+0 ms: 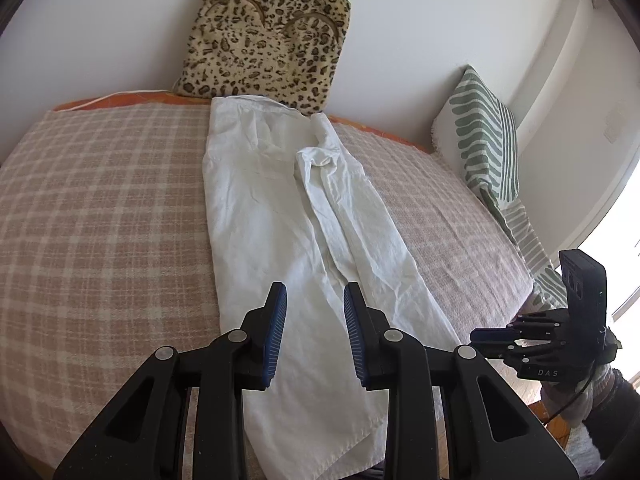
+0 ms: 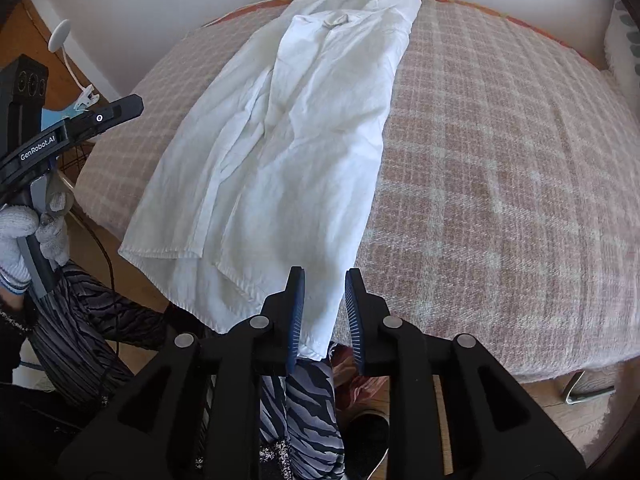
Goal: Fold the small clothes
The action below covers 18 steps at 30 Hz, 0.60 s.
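We see a long white crumpled cotton garment lying lengthwise down the middle of a bed covered by a pink-and-cream checked woven blanket, its sides already folded inward so that it forms a narrow strip with one loose flap bunched along the centre. Its far end reaches a leopard-print plush cushion that leans upright against the white wall, and its near hem hangs over the front edge of the bed. Our left gripper hovers above the near part of the garment with its blue-padded jaws spread apart and nothing caught between them. Our right gripper is over the hanging hem at the bed's edge; the jaws stand a little apart, the cloth lies between them, and neither pad visibly presses on it. In the right wrist view we also see the left gripper's handle held by a hand in a white knitted glove, with zebra-striped trousers below. At the right end of the bed a white cushion with green leaf stripes stands against the wall.
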### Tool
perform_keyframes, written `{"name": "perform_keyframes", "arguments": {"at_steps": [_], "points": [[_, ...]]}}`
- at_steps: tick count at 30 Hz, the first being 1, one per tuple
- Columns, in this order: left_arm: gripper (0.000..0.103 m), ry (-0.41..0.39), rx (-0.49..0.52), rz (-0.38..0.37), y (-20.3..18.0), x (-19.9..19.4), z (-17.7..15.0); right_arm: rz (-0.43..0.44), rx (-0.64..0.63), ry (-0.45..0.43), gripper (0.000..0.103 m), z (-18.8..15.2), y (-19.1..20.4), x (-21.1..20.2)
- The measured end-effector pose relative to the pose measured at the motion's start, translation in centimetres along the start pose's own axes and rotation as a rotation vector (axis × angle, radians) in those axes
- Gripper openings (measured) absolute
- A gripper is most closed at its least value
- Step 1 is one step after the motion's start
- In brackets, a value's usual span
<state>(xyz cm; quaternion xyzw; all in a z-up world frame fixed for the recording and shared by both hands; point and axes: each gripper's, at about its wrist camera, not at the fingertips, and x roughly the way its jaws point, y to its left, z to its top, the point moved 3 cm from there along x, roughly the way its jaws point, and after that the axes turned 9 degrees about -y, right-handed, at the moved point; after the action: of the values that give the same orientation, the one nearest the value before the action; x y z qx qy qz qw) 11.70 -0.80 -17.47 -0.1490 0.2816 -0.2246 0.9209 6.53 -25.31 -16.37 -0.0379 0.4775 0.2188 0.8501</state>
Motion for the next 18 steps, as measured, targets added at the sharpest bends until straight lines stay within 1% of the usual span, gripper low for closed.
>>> {"name": "perform_keyframes", "arguments": {"at_steps": [1, 4, 5, 7, 8, 9, 10, 11, 14, 16, 18], "points": [[0.028, 0.012, -0.008, -0.009, 0.1, 0.3, 0.0, 0.011, -0.014, -0.015, 0.029, 0.7, 0.3, -0.4], [0.028, 0.058, -0.038, -0.016, 0.7, 1.3, -0.5, 0.004, -0.026, -0.029, 0.033, 2.7, 0.7, 0.3], [0.028, 0.08, -0.054, -0.022, 0.9, 1.6, -0.7, -0.007, -0.044, -0.033, 0.034, 3.2, 1.3, 0.9], [0.028, 0.115, -0.061, -0.013, 1.5, 1.7, -1.2, -0.044, -0.089, -0.022, 0.037, 3.7, 0.9, 2.1], [0.028, 0.118, -0.048, -0.001, 1.8, 1.4, -1.3, -0.077, -0.106, -0.017, 0.037, 3.7, 0.6, 2.6], [0.031, 0.115, -0.04, 0.016, 2.1, 1.1, -1.5, -0.087, -0.115, -0.012, 0.037, 3.4, 0.5, 3.1], [0.037, 0.113, -0.037, 0.032, 2.5, 0.7, -1.6, -0.07, -0.108, 0.007, 0.037, 2.9, 0.2, 3.5], [0.039, 0.114, -0.036, 0.046, 3.0, 0.3, -1.9, -0.057, -0.094, 0.027, 0.037, 2.4, -0.4, 3.6], [0.039, 0.145, -0.047, 0.052, 3.8, -0.2, -3.3, -0.044, -0.076, 0.039, 0.037, 0.7, -0.9, 3.4], [0.039, 0.182, -0.046, 0.051, 3.8, -0.2, -4.6, 0.013, -0.033, 0.049, 0.037, -0.5, -1.1, 2.9], [0.04, 0.218, -0.062, 0.039, 3.9, -0.2, -5.9, 0.098, 0.043, 0.08, 0.037, -1.7, -1.5, 3.0]]}}
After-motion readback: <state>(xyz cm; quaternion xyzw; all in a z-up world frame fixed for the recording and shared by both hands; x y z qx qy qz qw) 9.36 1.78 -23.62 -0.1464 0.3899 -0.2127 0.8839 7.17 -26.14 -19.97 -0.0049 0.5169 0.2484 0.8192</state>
